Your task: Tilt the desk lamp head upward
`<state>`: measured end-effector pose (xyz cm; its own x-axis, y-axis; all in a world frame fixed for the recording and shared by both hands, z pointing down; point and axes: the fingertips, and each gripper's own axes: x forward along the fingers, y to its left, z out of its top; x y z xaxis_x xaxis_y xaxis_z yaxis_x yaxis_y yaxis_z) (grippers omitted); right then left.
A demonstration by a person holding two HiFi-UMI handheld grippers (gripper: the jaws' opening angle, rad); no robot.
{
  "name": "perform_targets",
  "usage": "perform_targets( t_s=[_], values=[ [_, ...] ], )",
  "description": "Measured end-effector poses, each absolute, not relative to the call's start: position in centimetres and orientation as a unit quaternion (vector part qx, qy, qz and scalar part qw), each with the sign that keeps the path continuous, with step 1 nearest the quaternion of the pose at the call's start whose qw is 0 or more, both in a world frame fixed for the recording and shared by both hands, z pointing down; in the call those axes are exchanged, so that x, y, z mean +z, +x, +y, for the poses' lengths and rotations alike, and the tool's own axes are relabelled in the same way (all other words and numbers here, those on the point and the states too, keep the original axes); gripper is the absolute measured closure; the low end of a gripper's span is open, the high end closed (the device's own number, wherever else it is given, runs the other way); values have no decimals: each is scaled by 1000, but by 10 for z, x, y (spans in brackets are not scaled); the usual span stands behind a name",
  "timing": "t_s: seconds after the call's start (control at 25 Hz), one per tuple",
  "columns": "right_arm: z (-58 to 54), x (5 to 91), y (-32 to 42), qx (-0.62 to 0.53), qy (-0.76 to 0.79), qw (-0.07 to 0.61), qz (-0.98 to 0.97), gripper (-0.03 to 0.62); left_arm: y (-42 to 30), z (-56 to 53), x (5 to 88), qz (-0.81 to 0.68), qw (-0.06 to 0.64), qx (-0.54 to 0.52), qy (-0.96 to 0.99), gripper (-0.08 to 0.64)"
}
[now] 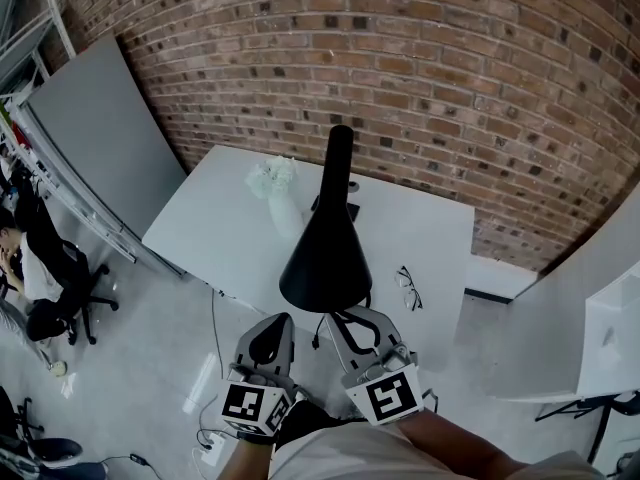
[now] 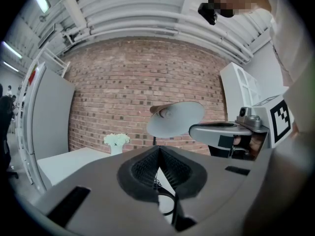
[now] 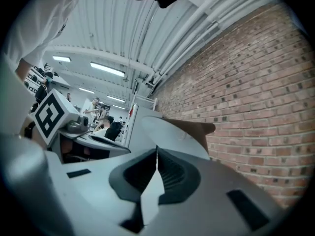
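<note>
The black cone-shaped desk lamp head (image 1: pixel 325 258) hangs above the near edge of the white tabletop (image 1: pixel 220 238). Its long axis runs from the brick wall toward the person, wide mouth facing outward and down, so the upward tilt appears not yet made. Just short of its rim, the left gripper (image 1: pixel 275 326) and right gripper (image 1: pixel 348 323) hover with jaws pressed together, empty.

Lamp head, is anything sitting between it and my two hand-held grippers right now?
Nothing visible does. The lamp head is just ahead of the left hand-held gripper and the right hand-held gripper, both shut and empty. The glasses and flower vase lie off that path.
</note>
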<state>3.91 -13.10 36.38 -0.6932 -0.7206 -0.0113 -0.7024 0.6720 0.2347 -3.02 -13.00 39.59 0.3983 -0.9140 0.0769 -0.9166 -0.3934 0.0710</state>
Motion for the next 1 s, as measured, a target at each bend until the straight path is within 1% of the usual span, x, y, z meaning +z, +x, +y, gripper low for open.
perform_targets(
  t_s=[0.08,0.36,0.76,1.0],
  values=[
    [-129,369,49,-114,391,43,-912,572,-21,-126,402,-546,50,18,836,552],
    [-134,361,58,-103,400,4,-911,572,-16,-115,404,-550,46,27,833,552],
    [-127,369,62,-94,393,9,-914,572,-26,-109,402,-566,42,28,823,552],
    [-131,371,70,-84,407,9,-910,572,-20,-110,404,-560,43,30,827,552]
  ],
)
